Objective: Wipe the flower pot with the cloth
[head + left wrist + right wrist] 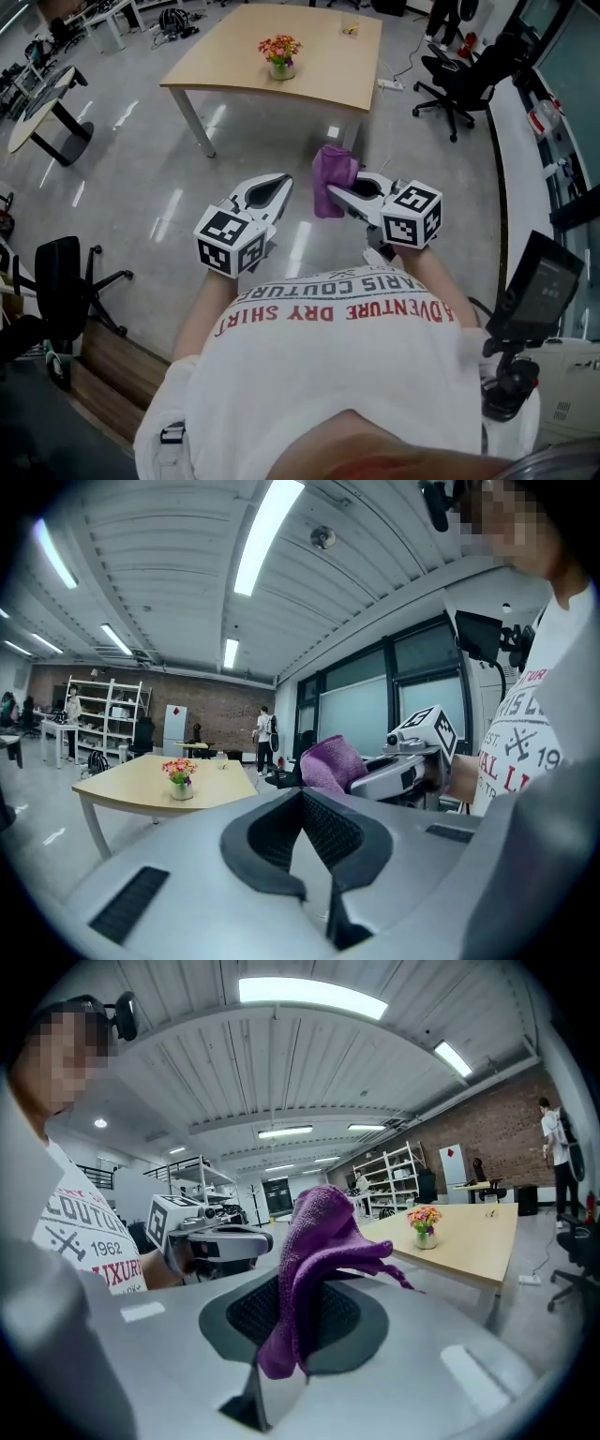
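White T-shirt [319,375] of the person filled the bottom of the head view, nearest the lens; both claws were held out just above it, over bare grey floor [141,178].

- Left claw [277,187], centre-left of the frame: clenched on nothing. Its own view showed the jaws met, with only air beyond them.
- Right claw [333,195], centre-right: grasping the purple cloth [330,169] by a fold. The rest stood up in a bunch above the jaws and hung over one side.
- Flower pot [281,69]: upper centre of the head view, standing upright near the middle of a pale wooden surface [328,66], well apart from both claws. Orange and pink flowers [279,46] rose from it. No contact had been made and wiping had not begun.

Handling, as judged:
- The cloth looked soft, light and limp, with a terry-like nap. It should fold round a curved wall easily, but a loose corner could snag the blooms. The bunch beyond the jaws seemed enough to wipe with.
- The pot appeared small and pale, possibly glazed or glass; I could not tell which. It was probably light, smooth and breakable, so a sideways rub could slide or tip it, the more so with the blooms making it top-heavy.
- The best hold seemed to be low on the pot's body or at the rim, clear of the stems, with the free left claw steadying while the cloth worked the opposite side.
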`<state>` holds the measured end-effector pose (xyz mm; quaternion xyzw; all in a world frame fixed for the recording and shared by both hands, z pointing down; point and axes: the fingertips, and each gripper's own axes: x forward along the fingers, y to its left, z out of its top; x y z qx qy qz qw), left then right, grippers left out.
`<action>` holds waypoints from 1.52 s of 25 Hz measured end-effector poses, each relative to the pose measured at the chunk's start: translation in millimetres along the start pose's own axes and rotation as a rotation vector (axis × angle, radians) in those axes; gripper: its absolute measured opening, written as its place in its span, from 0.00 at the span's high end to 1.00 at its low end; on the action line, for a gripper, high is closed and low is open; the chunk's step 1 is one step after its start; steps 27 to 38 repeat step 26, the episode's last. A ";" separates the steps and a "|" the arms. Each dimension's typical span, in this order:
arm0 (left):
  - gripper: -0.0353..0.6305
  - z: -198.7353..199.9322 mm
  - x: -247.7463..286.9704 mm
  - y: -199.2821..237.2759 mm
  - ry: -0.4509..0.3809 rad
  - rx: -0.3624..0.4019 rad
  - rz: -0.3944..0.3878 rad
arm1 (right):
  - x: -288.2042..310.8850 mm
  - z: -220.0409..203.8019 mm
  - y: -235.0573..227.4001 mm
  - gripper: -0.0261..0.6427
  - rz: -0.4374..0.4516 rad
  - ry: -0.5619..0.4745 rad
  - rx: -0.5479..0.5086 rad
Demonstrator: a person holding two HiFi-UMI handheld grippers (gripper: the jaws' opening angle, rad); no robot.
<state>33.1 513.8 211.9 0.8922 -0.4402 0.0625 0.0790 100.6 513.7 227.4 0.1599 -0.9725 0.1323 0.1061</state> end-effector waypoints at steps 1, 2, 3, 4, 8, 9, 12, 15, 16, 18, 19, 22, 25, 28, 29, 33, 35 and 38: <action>0.94 -1.2 1.2 -9.5 -0.001 0.000 0.004 | -9.2 -3.6 0.7 0.89 0.000 0.000 -0.003; 0.94 -2.9 2.8 -17.6 -0.002 -0.004 0.009 | -16.8 -7.4 1.2 0.89 0.003 0.000 -0.002; 0.94 -5.2 4.1 -25.1 -0.002 -0.009 0.013 | -23.1 -11.5 2.2 0.89 0.008 0.000 0.003; 0.94 -7.9 4.9 -32.7 0.000 -0.014 0.015 | -28.7 -15.7 4.0 0.89 0.015 -0.001 0.011; 0.94 -11.9 3.4 -58.1 0.001 -0.020 0.034 | -48.4 -24.4 15.9 0.89 0.041 -0.005 0.009; 0.94 -10.6 3.0 -61.6 -0.001 -0.024 0.039 | -52.2 -23.5 18.3 0.89 0.046 -0.008 0.003; 0.94 -8.9 4.1 -65.5 0.000 -0.030 0.038 | -56.7 -21.2 20.2 0.89 0.049 -0.018 -0.002; 0.94 -12.6 5.7 -70.9 0.013 -0.026 0.030 | -59.1 -27.4 21.4 0.89 0.048 -0.015 0.008; 0.94 -14.0 6.1 -76.0 0.016 -0.025 0.029 | -62.7 -31.3 22.8 0.89 0.049 -0.011 0.010; 0.94 -14.5 7.3 -83.8 0.021 -0.017 0.031 | -69.4 -35.4 25.1 0.89 0.050 -0.008 0.013; 0.94 -13.7 7.9 -85.6 0.025 -0.010 0.034 | -71.5 -35.3 25.6 0.89 0.050 -0.009 0.013; 0.94 -10.2 7.2 -88.2 0.027 0.003 0.039 | -75.2 -32.1 26.4 0.89 0.047 -0.016 0.009; 0.94 -8.6 3.2 -89.8 0.018 -0.009 0.036 | -76.1 -30.2 27.3 0.89 0.042 -0.014 0.005; 0.94 -8.4 1.5 -90.1 0.016 -0.014 0.034 | -76.1 -29.8 27.7 0.89 0.040 -0.012 0.003; 0.94 -8.4 1.5 -90.1 0.016 -0.014 0.034 | -76.1 -29.8 27.7 0.89 0.040 -0.012 0.003; 0.94 -8.4 1.5 -90.1 0.016 -0.014 0.034 | -76.1 -29.8 27.7 0.89 0.040 -0.012 0.003; 0.94 -8.4 1.5 -90.1 0.016 -0.014 0.034 | -76.1 -29.8 27.7 0.89 0.040 -0.012 0.003; 0.94 -8.4 1.5 -90.1 0.016 -0.014 0.034 | -76.1 -29.8 27.7 0.89 0.040 -0.012 0.003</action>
